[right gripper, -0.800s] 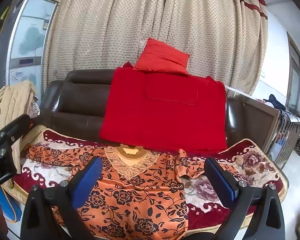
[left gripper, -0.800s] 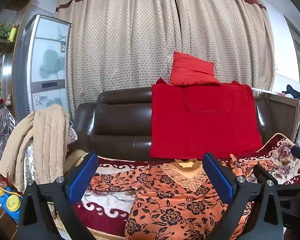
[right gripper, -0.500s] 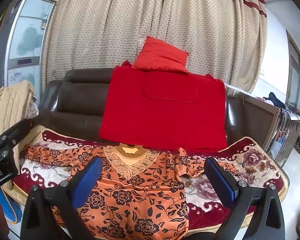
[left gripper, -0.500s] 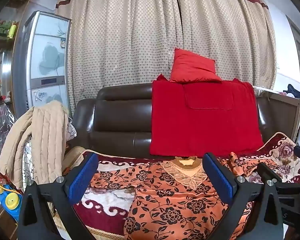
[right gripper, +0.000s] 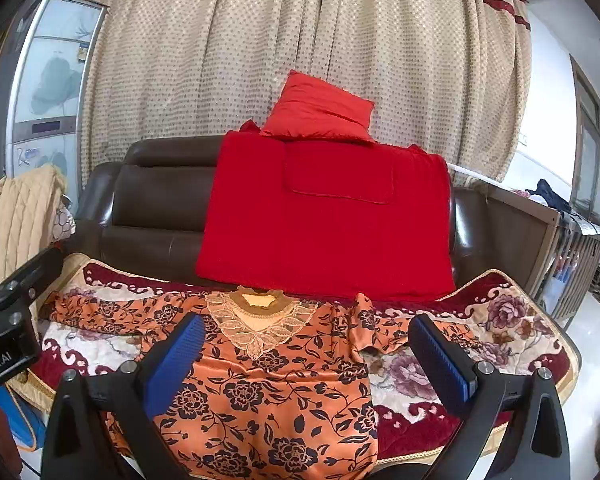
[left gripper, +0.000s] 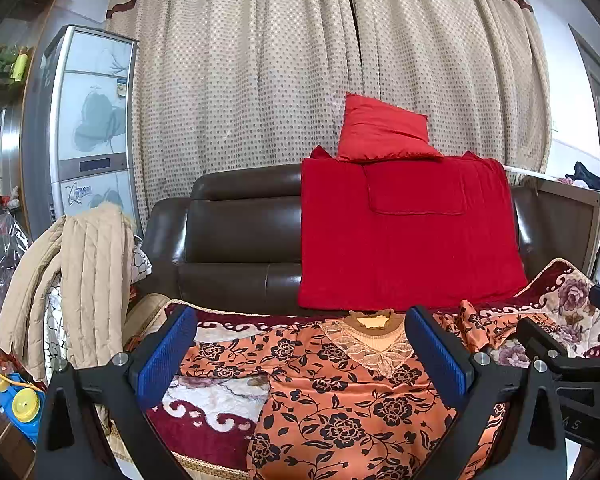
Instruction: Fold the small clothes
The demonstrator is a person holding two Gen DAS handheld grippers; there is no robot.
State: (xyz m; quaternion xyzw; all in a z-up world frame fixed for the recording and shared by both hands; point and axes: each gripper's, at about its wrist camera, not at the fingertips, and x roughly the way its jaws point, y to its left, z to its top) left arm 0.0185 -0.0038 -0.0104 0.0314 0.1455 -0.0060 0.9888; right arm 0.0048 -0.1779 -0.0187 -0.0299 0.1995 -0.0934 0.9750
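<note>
Glossy satin blouse on plush blanket.

Ahead of the grippers lies an orange top printed with black roses and vines, its neckline trimmed in pale beige lace. Under it spreads a dark red and cream blanket with mauve flowers. Beyond are a dark brown sofa, a plain red throw, a red cushion, and beige curtains, seemingly brown-dotted.

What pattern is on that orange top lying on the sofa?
The orange top has black roses and vines; clearest in the right wrist view.
</note>
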